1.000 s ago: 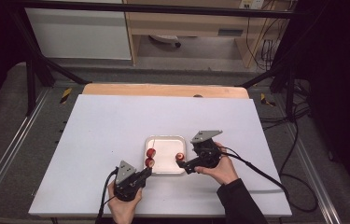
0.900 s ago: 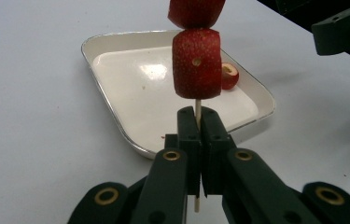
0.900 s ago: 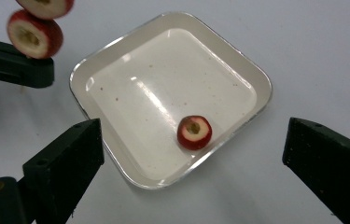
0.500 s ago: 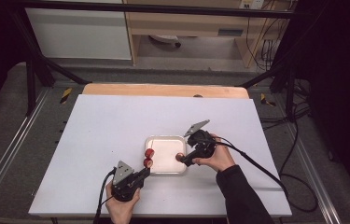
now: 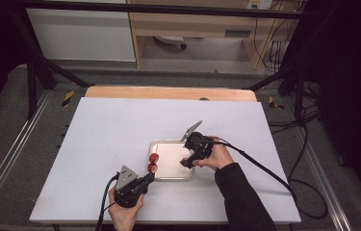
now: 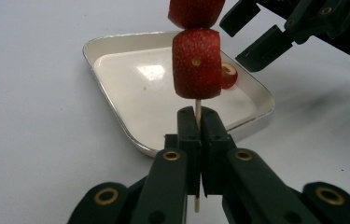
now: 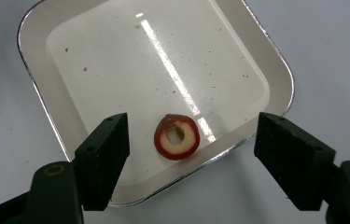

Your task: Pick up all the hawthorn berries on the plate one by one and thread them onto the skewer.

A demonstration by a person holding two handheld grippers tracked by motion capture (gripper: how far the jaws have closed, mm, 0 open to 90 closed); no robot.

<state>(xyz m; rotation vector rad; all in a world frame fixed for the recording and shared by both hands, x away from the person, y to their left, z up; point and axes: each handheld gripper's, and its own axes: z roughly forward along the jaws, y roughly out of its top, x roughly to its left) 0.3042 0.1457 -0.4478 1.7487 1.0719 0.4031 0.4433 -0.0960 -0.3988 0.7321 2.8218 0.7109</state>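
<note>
Two strawberry pieces (image 6: 196, 63) already threaded on skewer (image 6: 198, 106), clamped upright in left gripper (image 6: 200, 126) near front edge. Last slice (image 7: 177, 136) left in tray (image 7: 270, 70); right gripper (image 7: 189, 156) jaws unclenched, closing around it.

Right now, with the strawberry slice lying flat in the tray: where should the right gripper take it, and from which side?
Judging by its pose, from above. The strawberry slice lies cut face up near the tray rim, so pinch its red outer edge on opposite sides, not the holed middle. The right gripper, jaws just closing, already straddles it untouched; probably lower straight down, keeping the jaw nearest the rim inside the wall.
</note>
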